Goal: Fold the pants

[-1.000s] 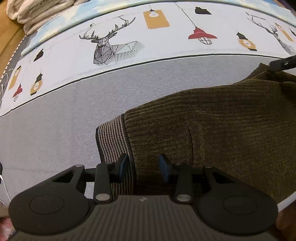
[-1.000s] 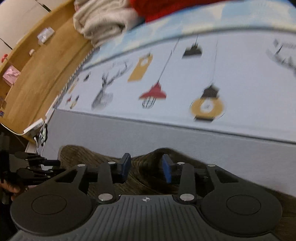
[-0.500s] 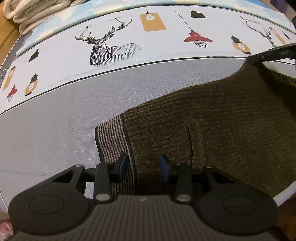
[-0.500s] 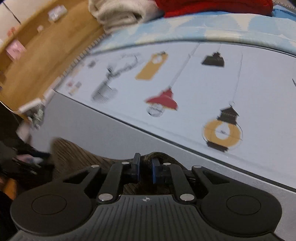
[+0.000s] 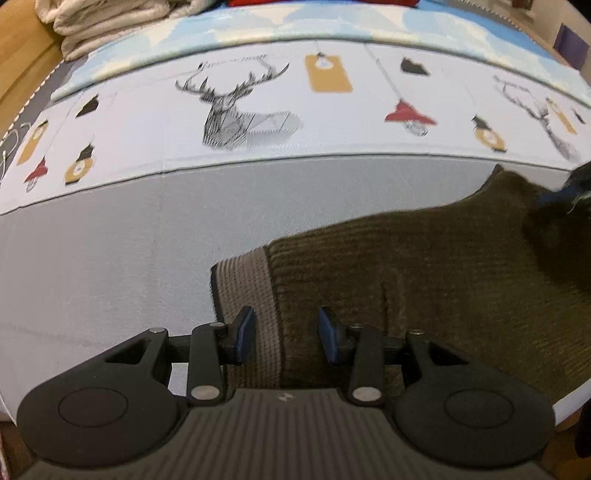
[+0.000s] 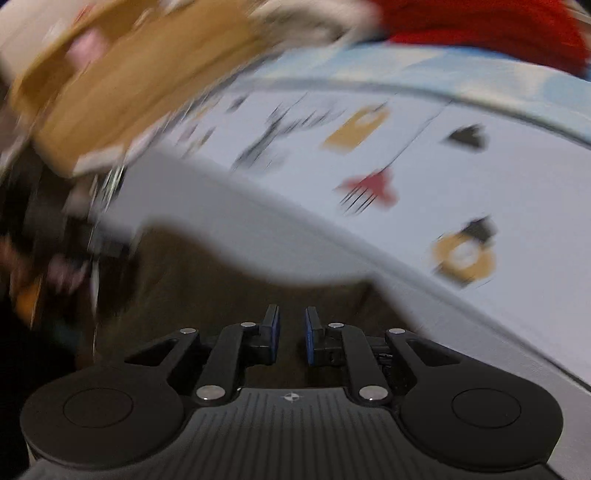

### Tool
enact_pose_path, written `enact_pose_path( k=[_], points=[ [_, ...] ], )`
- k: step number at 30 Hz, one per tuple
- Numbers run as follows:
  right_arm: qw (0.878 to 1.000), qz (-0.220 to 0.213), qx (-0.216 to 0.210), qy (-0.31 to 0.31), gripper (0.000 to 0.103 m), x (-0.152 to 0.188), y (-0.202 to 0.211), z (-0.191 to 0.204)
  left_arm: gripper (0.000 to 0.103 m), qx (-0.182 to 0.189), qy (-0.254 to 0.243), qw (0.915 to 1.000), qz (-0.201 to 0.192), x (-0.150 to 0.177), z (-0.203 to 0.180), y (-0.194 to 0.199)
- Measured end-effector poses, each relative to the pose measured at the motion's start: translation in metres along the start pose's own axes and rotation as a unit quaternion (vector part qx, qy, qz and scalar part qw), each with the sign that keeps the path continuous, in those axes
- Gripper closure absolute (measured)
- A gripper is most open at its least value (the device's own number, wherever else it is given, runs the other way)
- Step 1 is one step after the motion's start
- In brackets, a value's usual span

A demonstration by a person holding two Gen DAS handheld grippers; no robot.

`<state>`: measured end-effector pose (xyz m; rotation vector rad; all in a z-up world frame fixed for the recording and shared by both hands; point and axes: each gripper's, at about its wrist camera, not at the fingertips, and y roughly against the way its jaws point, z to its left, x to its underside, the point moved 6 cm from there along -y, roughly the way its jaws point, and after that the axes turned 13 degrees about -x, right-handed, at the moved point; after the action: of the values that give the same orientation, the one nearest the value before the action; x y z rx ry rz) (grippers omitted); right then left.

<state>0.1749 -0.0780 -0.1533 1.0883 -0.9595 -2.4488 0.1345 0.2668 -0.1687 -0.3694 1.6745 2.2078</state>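
Pants (image 5: 424,280): dark olive, ribbed cloth, lying flat on the grey part of the bed cover (image 5: 110,258), toward its near right side.
Waistband (image 5: 245,284): lighter grey-brown ribbed band at the pants' left end, facing the left claw.
Left claw (image 5: 287,336): fingers wide apart, low over the waistband, one blue pad (image 5: 246,334) over the band and the other over the olive cloth; nothing clamped.
Right claw (image 6: 291,334): fingers drawn close with a narrow gap; olive cloth fills the gap, and they seem to pinch it, though the blur leaves this unsure.
Printed sheet (image 5: 332,122): white, with deer heads and hanging lamps, beyond the grey band.
Folded towels (image 5: 96,22): cream pile at the far left corner.
Red cloth (image 6: 491,33): at the far edge, beside the towels.
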Motion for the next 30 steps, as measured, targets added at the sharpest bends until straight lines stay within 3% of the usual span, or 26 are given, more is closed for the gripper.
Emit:
enact_pose_path(
  k=[3,6,8,11,12,14,17,19,21,23,26,30],
  points=[
    [0.995,0.013,0.095,-0.022,0.093,0.007,-0.012,-0.030,0.061,0.009,-0.002,0.9998,-0.019,-0.003,-0.006,0.008],
    [0.990,-0.021,0.120,-0.070,0.098,0.004,-0.001,-0.047,0.061,0.021,0.000,0.9993,-0.030,-0.006,-0.010,0.013],
    [0.989,-0.035,0.130,-0.065,0.097,0.000,0.007,-0.044,0.061,0.026,-0.002,0.9990,-0.036,-0.008,-0.011,0.012],
    [0.982,-0.026,0.176,-0.070,0.092,0.006,0.018,-0.050,0.060,0.009,-0.005,0.9999,0.008,0.000,-0.007,-0.009],
    [0.977,-0.033,0.198,-0.074,0.092,0.008,0.031,-0.053,0.060,-0.009,-0.012,0.9991,0.039,0.008,-0.005,-0.022],
    [0.964,-0.073,0.238,-0.094,0.091,0.011,0.066,-0.058,0.052,-0.023,-0.026,0.9986,0.040,0.010,-0.005,-0.026],
    [0.929,-0.184,0.285,-0.147,0.079,0.015,0.143,-0.058,0.053,-0.024,-0.021,0.9993,0.020,0.003,-0.008,-0.015],
    [0.901,-0.256,0.302,-0.176,0.059,0.031,0.195,-0.048,0.053,-0.006,-0.019,0.9998,-0.004,-0.002,-0.013,-0.004],
    [0.878,-0.307,0.313,-0.192,0.055,0.056,0.238,-0.037,0.053,0.009,-0.020,0.9997,-0.011,-0.004,-0.019,0.001],
    [0.860,-0.332,0.324,-0.212,0.055,0.092,0.272,-0.028,0.052,0.011,-0.036,0.9993,0.000,0.000,-0.026,-0.002],
    [0.834,-0.353,0.354,-0.232,0.055,0.146,0.318,-0.015,0.052,-0.034,-0.075,0.9959,0.039,0.013,-0.027,-0.020],
    [0.793,-0.372,0.407,-0.261,0.054,0.213,0.357,-0.002,0.050,-0.053,-0.064,0.9960,0.030,0.011,-0.032,-0.008]
  ],
)
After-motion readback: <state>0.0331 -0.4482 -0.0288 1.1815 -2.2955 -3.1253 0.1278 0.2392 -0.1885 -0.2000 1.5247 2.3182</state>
